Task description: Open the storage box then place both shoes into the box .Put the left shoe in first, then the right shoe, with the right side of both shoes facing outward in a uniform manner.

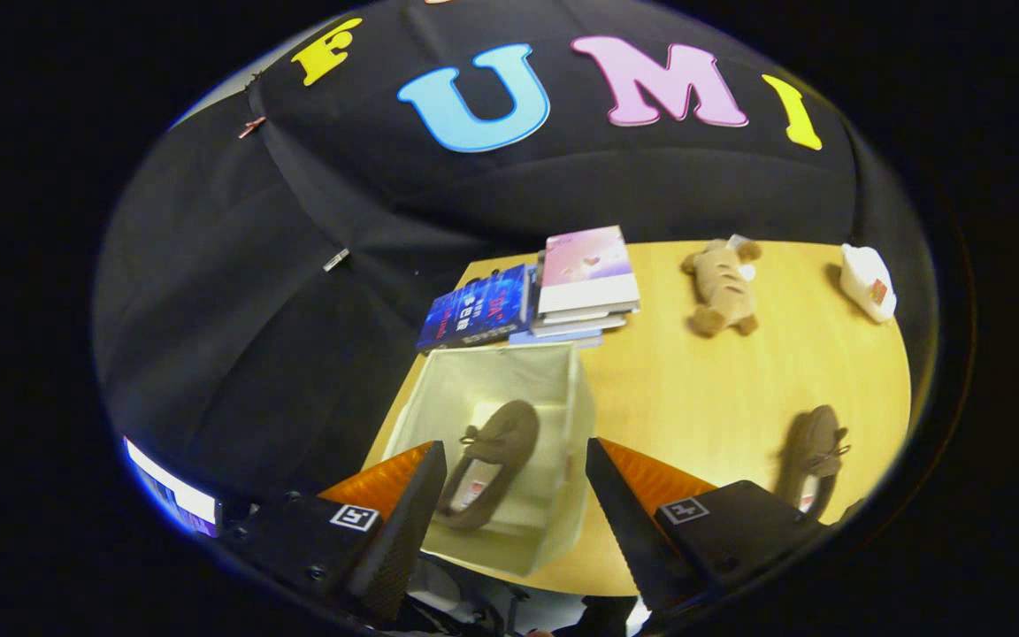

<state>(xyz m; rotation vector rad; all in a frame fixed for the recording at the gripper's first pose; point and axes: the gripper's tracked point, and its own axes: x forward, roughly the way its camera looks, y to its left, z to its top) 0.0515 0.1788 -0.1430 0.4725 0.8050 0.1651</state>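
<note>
An open cream fabric storage box [563, 389] stands on the wooden table [704, 389] near its left edge. One brown shoe [492, 460] lies inside the box, toe pointing away from me. A second brown shoe [815, 456] lies on the table to the right of the box. My gripper [514, 482] hovers high above the box, open, nothing between its fingers; the shoe in the box shows in the gap between them, well below.
Behind the box sits a stack of books [585, 283] with a blue book [478, 310] leaning at its left. A brown plush toy [722, 287] and a white packet [868, 281] lie farther back on the table. A lit screen [173, 495] glows at lower left.
</note>
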